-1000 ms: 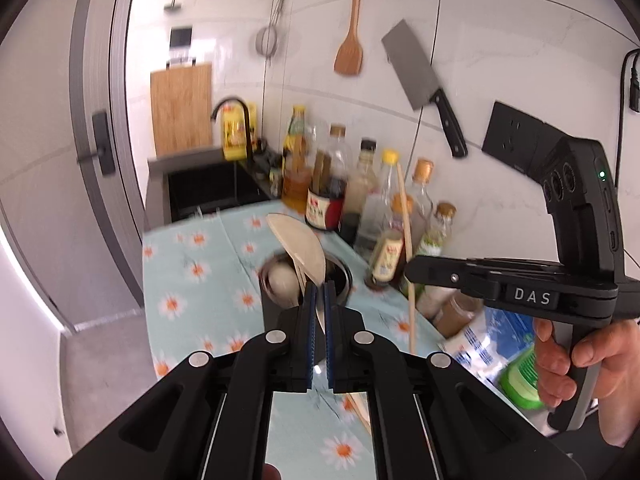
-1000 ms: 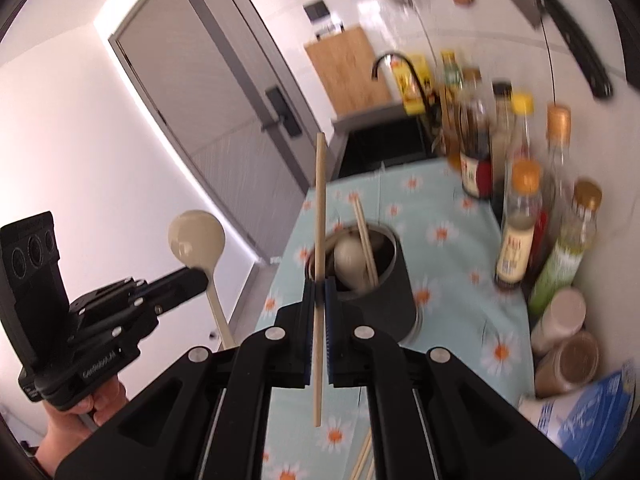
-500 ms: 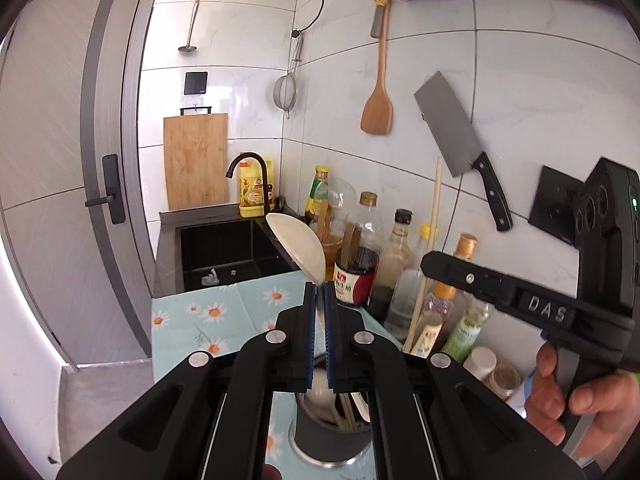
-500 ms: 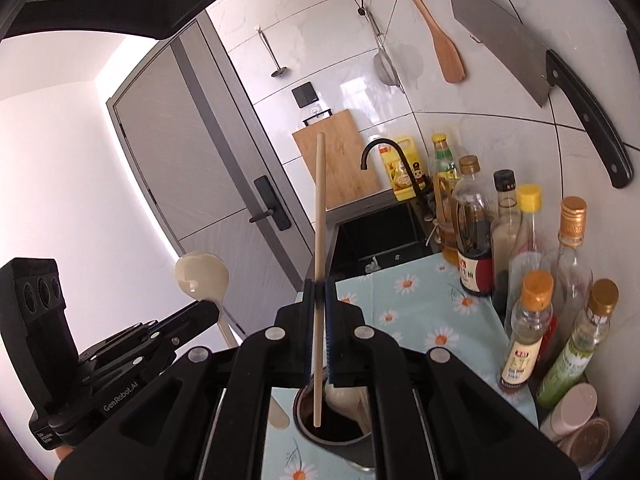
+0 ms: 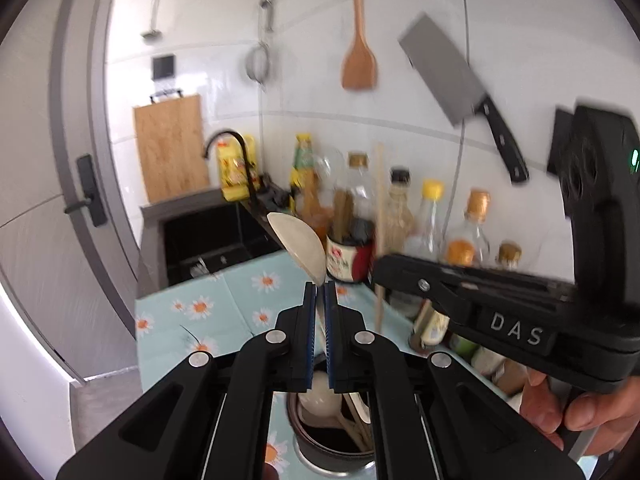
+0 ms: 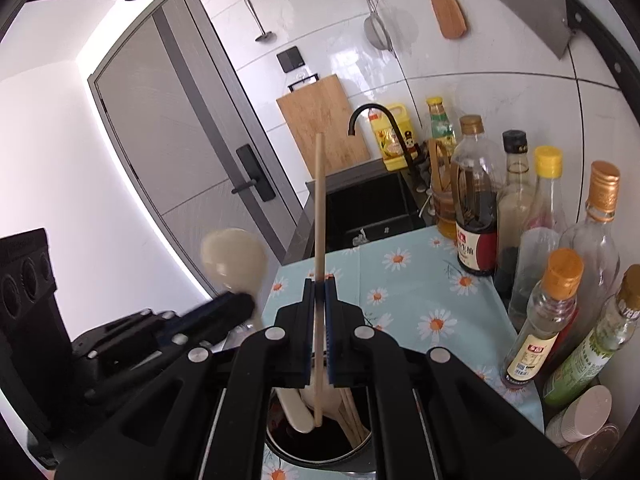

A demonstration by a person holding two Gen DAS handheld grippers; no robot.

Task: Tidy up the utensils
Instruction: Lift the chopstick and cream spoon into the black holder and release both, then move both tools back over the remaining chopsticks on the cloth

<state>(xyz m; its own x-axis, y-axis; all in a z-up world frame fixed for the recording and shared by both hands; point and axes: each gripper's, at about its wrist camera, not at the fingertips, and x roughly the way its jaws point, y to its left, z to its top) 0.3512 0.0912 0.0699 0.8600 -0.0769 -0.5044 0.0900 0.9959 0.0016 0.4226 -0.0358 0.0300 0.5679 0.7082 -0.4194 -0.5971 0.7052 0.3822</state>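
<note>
My left gripper (image 5: 319,286) is shut on a cream spoon (image 5: 298,246), bowl up, its handle reaching down toward a dark round utensil holder (image 5: 320,446). My right gripper (image 6: 319,280) is shut on a wooden chopstick (image 6: 319,200) held upright, its lower tip inside the holder's mouth (image 6: 320,450). The holder holds another cream spoon (image 6: 296,410) and several chopsticks (image 6: 350,416). In the right wrist view the left gripper (image 6: 236,306) with its spoon (image 6: 234,260) is at the left. In the left wrist view the right gripper (image 5: 380,274) and its chopstick (image 5: 379,216) are at the right.
A daisy-print cloth (image 6: 416,292) covers the counter. Several sauce bottles (image 6: 476,208) stand along the tiled wall at the right. A black sink (image 6: 368,208) with a tap lies behind. A cleaver (image 5: 460,80), a wooden spatula (image 5: 358,56) and a cutting board (image 5: 172,148) are on the wall.
Both grippers have come down toward the holder. The chopstick's tip has gone a little deeper into the holder's mouth, and the spoon has moved in closer above it.
</note>
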